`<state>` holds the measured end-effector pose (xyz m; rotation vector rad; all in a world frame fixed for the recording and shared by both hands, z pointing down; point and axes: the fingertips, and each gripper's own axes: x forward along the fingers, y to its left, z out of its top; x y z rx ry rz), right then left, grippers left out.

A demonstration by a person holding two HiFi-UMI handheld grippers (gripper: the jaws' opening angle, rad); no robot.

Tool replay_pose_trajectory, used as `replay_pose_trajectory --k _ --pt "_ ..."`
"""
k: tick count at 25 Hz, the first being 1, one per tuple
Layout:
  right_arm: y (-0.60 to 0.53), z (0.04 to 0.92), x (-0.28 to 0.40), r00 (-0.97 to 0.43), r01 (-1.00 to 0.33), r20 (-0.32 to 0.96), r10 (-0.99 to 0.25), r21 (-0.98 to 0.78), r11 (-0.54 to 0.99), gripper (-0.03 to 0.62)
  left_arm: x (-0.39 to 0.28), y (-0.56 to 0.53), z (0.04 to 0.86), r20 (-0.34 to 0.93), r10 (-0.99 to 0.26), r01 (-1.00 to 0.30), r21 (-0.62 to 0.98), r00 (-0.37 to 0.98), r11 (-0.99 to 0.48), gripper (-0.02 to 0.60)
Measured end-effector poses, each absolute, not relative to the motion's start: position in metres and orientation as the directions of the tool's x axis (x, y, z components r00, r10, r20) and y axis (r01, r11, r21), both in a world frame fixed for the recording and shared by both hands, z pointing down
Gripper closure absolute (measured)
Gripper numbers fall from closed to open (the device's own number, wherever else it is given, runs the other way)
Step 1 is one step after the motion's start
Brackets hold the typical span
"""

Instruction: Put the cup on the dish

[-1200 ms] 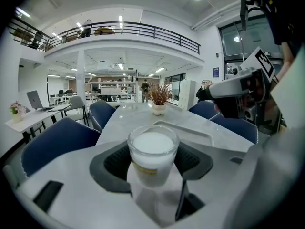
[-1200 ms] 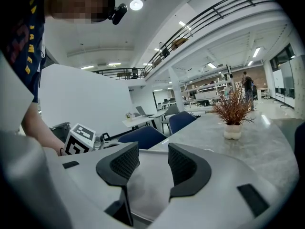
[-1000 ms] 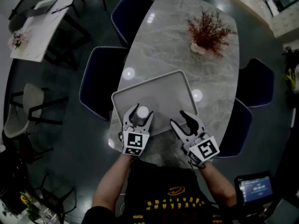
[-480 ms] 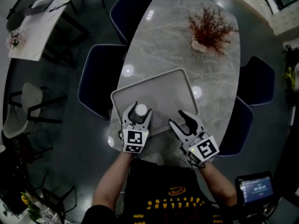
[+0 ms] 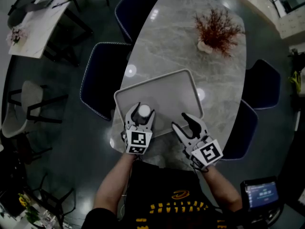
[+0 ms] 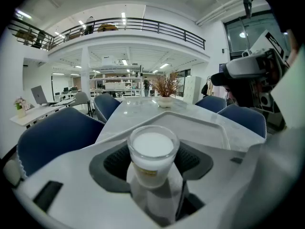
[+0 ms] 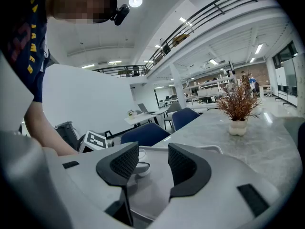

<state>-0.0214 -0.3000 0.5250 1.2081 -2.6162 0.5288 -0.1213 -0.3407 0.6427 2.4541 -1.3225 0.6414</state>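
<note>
A small glass cup (image 5: 144,110) with white contents sits between the jaws of my left gripper (image 5: 143,112), which is shut on it, over the near-left part of the grey tray-like dish (image 5: 164,87). In the left gripper view the cup (image 6: 152,156) fills the gap between the dark pads, with the dish (image 6: 209,128) behind it. My right gripper (image 5: 183,122) is open with nothing in it, at the dish's near right edge. Its own view shows the cup (image 7: 137,157) beyond the open jaws.
The dish lies on a grey marble table (image 5: 190,56). A red dried plant in a white pot (image 5: 215,30) stands at the far end. Blue chairs (image 5: 102,80) flank the table on the left and on the right (image 5: 261,85). A person's forearms are at the near edge.
Almost nothing has changed. The left gripper with the cup has crept slightly farther onto the dish. The right gripper has stayed open in place.
</note>
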Motion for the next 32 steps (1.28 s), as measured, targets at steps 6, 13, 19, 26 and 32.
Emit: replay_pose_trajectory --k 6,13,19,26,32 --pt "-0.298 0.526 -0.024 -0.646 -0.762 0.338 -0.684 -0.233 0.605 0.399 -0.125 -0.339 0.644 0.509 -0.719 -0.844 0.029 0.473 -0.535 0.319" --pt "-0.297 0.525 -0.028 -0.656 -0.753 0.332 -0.678 -0.234 0.615 0.399 -0.122 -0.339 0.644 0.507 -0.712 -0.838 0.04 0.486 -0.544 0.318" --pt "-0.297 0.523 -0.03 -0.659 -0.751 0.33 -0.676 -0.233 0.618 0.399 -0.125 -0.34 0.648 0.527 -0.709 -0.845 0.031 0.468 -0.534 0.318" --pt "-0.292 0.522 -0.028 -0.663 -0.747 0.327 -0.673 -0.227 0.625 0.399 -0.126 -0.334 0.653 0.542 -0.705 -0.85 0.035 0.458 -0.525 0.318" --pt "-0.289 0.517 -0.028 -0.664 -0.746 0.319 -0.676 -0.222 0.628 0.399 -0.132 -0.329 0.649 0.54 -0.715 -0.861 0.034 0.443 -0.508 0.318"
